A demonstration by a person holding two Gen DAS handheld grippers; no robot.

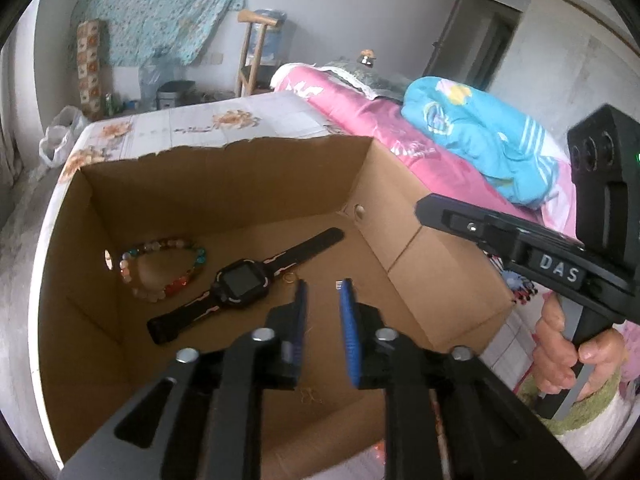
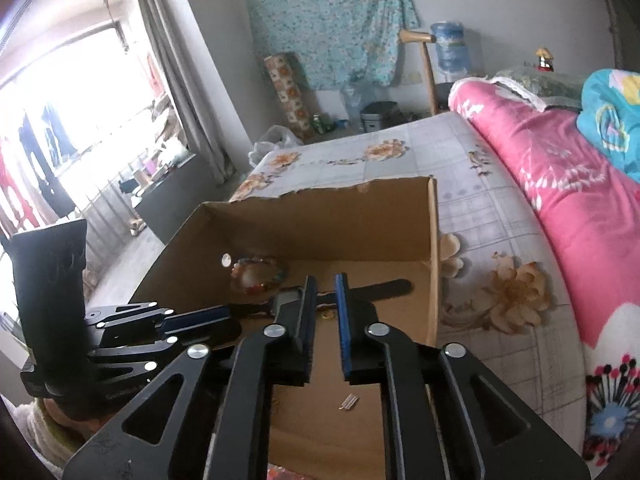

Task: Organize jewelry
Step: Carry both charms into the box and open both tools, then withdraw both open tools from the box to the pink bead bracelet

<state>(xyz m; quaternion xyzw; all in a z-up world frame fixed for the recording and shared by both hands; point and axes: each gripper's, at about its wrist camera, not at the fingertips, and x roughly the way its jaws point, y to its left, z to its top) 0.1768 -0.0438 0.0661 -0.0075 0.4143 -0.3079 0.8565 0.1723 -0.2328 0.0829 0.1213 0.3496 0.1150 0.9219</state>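
watch (image 1: 240,282) on the cardboard box (image 1: 224,176) floor, ahead of and to the left of the left gripper (image 1: 323,286); strap running diagonally, from near-left up to far-right. ahead of and a little left of the right gripper (image 2: 325,280) too, partly hidden behind its left finger. closer to the left gripper, by the look of it. both grippers slightly parted, gripping nothing, poised above the box floor. black square face, dark band with pale trim. beaded bracelet (image 1: 162,270) just beyond, against the left wall by a round hole, beads in orange, white, green and blue. small gold ring (image 1: 289,278) just beside the watch case (right in front of the left gripper's tip). everything already inside the box, so likely nearly done.
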